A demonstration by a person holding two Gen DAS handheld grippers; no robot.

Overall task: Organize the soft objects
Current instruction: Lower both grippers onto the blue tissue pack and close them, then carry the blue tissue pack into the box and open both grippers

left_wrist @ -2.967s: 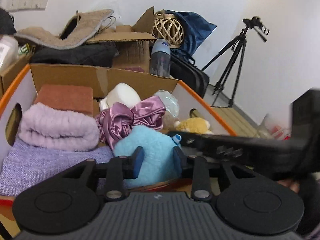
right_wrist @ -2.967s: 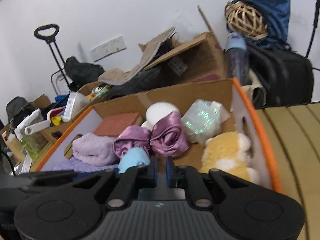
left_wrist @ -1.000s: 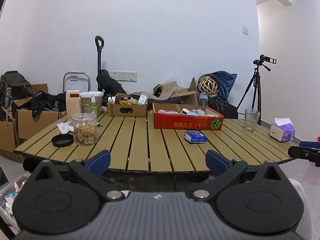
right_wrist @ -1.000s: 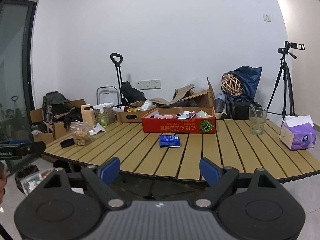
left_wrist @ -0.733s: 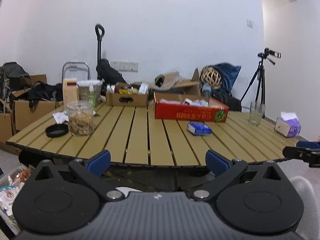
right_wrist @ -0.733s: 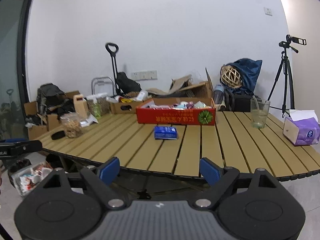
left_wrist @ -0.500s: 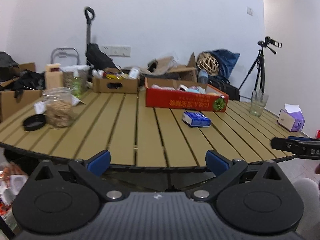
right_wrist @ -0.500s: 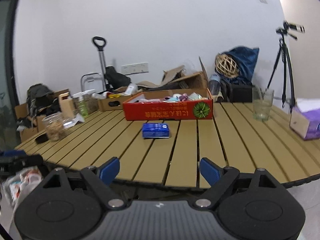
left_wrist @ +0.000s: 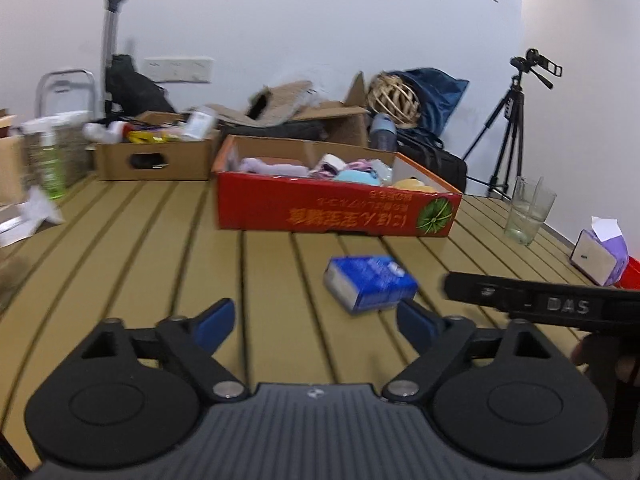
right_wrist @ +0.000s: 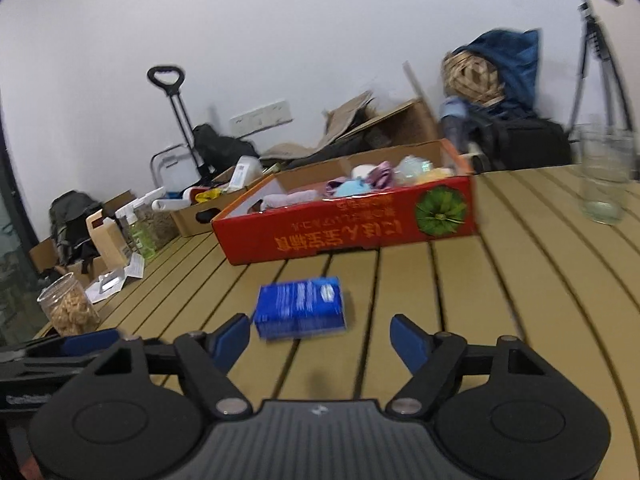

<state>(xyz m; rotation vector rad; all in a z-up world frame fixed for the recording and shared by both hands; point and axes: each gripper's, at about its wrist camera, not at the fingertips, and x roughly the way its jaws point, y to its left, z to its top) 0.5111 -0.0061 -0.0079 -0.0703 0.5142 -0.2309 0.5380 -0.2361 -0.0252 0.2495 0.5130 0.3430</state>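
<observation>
A blue tissue pack (left_wrist: 370,283) lies on the slatted wooden table (left_wrist: 160,248), in front of a red cardboard box (left_wrist: 336,212) that holds several soft items, among them a purple towel, a pink bow and a yellow plush. The pack also shows in the right wrist view (right_wrist: 300,307), just beyond my open right gripper (right_wrist: 320,338). The red box (right_wrist: 348,228) stands behind it. My left gripper (left_wrist: 316,322) is open and empty, low over the table, with the pack ahead to its right.
A drinking glass (left_wrist: 528,210) and a purple tissue box (left_wrist: 600,254) stand at the right. A brown carton (left_wrist: 154,158) and a spray bottle (left_wrist: 50,160) stand at the left. A jar of snacks (right_wrist: 70,310) sits near the left edge.
Both grippers have moved forward from beyond the table's edge to low over the table, close to the blue pack. Both stay open.
</observation>
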